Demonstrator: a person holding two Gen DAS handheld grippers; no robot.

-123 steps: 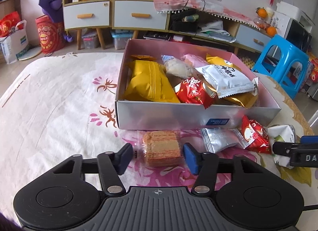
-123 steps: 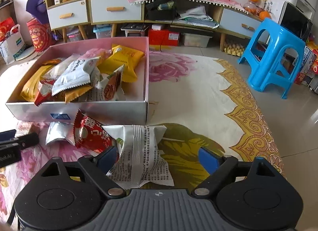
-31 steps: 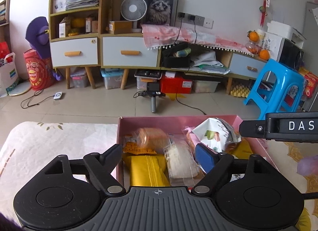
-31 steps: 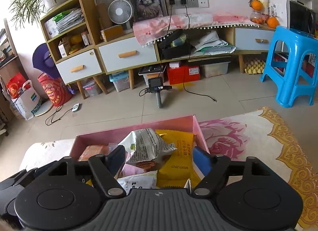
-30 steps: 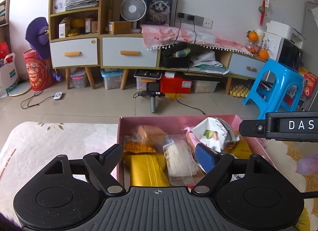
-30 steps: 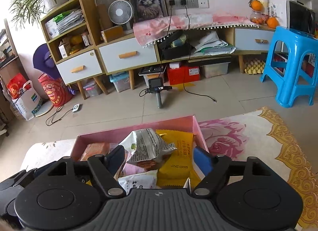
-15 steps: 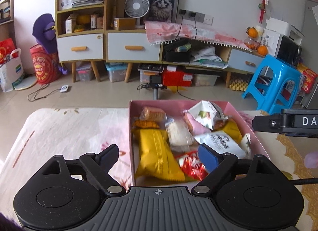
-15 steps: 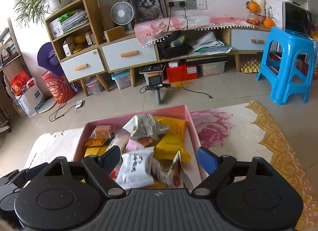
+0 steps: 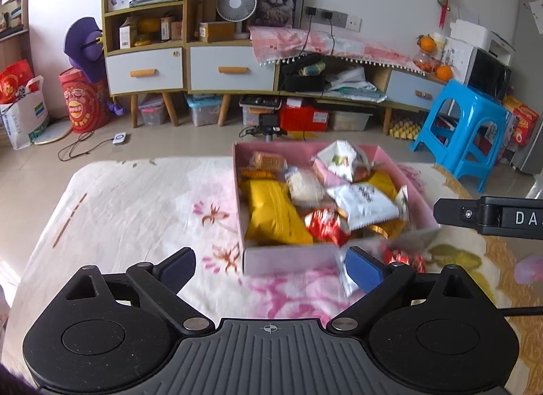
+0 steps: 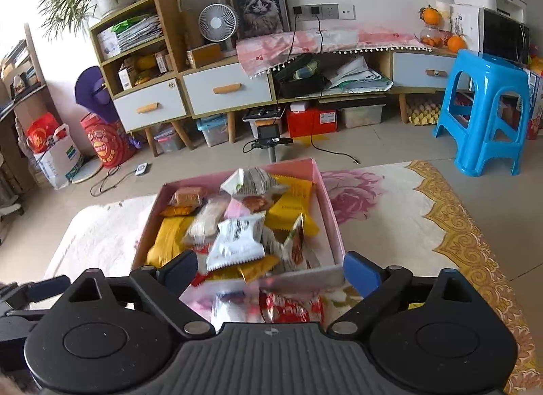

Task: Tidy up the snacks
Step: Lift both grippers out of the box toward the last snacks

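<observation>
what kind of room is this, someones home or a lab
Most likely a lived-in home living room. A low sideboard carries a framed cat picture and a desk fan, a blue plastic stool stands on the tiled floor, and a pink snack box sits on a floral cloth.

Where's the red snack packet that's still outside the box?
In the right wrist view the red snack packet lies on the tablecloth just before the pink box's near wall, right of a silver packet.

Left gripper (image 9: 269, 266): black ribbed body, round side discs, silver screws, blue pads. Right gripper (image 10: 271, 269): same; white "DA" lettering on its side.
</observation>
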